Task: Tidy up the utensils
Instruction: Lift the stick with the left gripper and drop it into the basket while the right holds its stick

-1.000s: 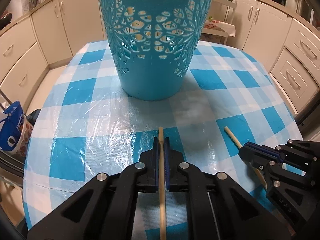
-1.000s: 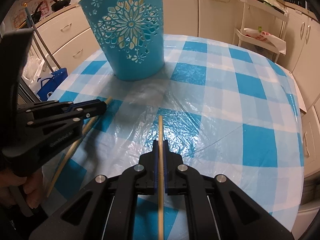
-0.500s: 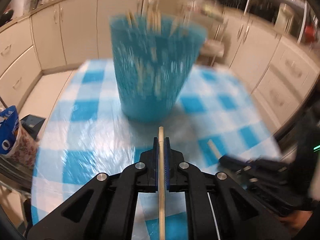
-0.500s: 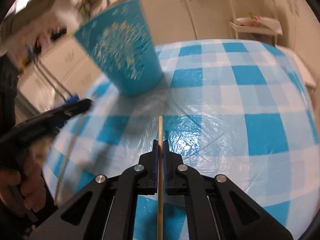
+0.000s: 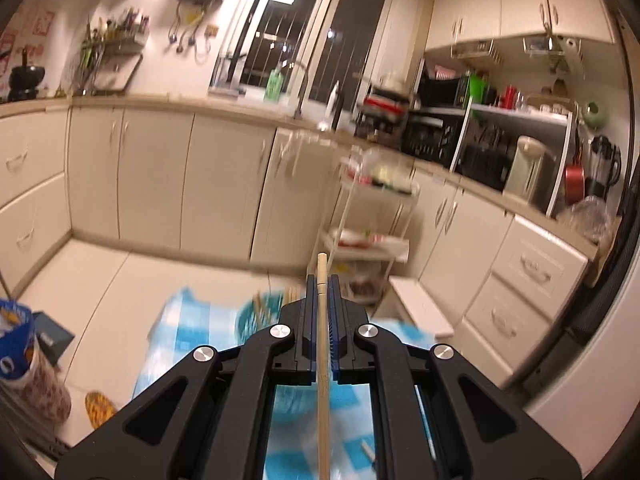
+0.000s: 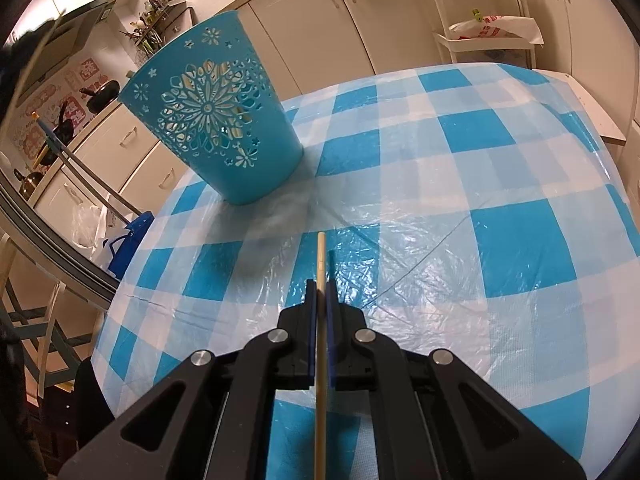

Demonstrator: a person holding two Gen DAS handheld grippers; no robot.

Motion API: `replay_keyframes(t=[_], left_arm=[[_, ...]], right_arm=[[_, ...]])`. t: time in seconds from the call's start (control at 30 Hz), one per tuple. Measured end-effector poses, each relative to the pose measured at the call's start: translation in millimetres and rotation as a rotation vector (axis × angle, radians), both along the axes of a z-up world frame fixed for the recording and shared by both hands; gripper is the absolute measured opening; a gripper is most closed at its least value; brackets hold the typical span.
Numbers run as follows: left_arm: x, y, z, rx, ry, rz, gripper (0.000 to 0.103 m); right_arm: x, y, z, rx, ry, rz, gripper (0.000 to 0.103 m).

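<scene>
A: Left wrist view first. What's the left gripper (image 5: 322, 288) doing?

B: Jaws pressed together on a wooden chopstick (image 5: 322, 344). The stick runs straight up the frame centre, its blunt tip poking out just past the pads. Behind it the frame is mostly kitchen: cream cabinets (image 5: 224, 184), a dark window (image 5: 304, 24), a white rack cart (image 5: 372, 216). All motion-blurred.

A: Table visible there?

B: Barely. A blue-checked tablecloth (image 5: 188, 328) shows low in the frame, behind the gripper arms. The teal basket (image 5: 256, 314) peeks out lower centre, just left of the pads, with sticks standing in it. Too blurred to count them.

A: Right wrist view?

B: The right gripper (image 6: 321, 292) is clamped on its own chopstick (image 6: 321, 320), same pinch, with the stick vertical in the frame and its tip over the plastic-covered checked cloth (image 6: 500, 240). Cannot tell whether the tip touches the cloth.

A: Basket here?

B: The teal cut-out basket (image 6: 216, 120) is in the upper left, standing on the table, looking tilted from the lens, with a flower pattern on its wall. It is well apart from the stick tip. Pale sticks show through the cut-outs.

A: Anything else?

B: A blue bag (image 6: 128, 240) sits off the table's left edge.
</scene>
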State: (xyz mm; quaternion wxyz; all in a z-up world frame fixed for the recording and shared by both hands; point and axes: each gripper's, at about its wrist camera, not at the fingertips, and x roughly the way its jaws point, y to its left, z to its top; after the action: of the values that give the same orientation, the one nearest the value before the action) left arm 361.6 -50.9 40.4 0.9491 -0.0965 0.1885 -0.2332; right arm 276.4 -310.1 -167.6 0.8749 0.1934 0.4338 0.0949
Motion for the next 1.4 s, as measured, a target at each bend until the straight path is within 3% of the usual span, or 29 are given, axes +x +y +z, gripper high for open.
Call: replay_keyframes(t=[0.23, 0.63, 0.83, 1.07, 1.27, 1.4], left_arm=[[25.5, -12.1, 34.2, -0.024, -0.131, 0.041, 0.004], [73.7, -33.5, 9.2, -0.033, -0.248, 0.197, 0.005], [92.0, -34.3, -10.6, -0.076, -0.234, 0.247, 0.005], [97.1, -37.5, -38.6, -0.068, -0.202, 0.264, 0.005], [93.6, -44.6, -45.4, -0.010, -0.186, 0.258, 0.005], [95.4, -47.5, -56.6, 0.044, -0.123, 0.243, 0.005]], right_arm=[[0.7, -1.8, -2.7, 0.017, 0.008, 0.000, 0.005], [2.2, -1.9, -5.6, 0.025, 0.023, 0.003, 0.005], [2.9, -2.2, -6.5, 0.034, 0.024, 0.007, 0.005], [3.2, -1.8, -6.7, 0.039, 0.025, 0.011, 0.005], [3.2, -1.9, -6.5, 0.039, 0.025, 0.011, 0.005], [3.2, -2.0, -6.5, 0.040, 0.025, 0.011, 0.005]])
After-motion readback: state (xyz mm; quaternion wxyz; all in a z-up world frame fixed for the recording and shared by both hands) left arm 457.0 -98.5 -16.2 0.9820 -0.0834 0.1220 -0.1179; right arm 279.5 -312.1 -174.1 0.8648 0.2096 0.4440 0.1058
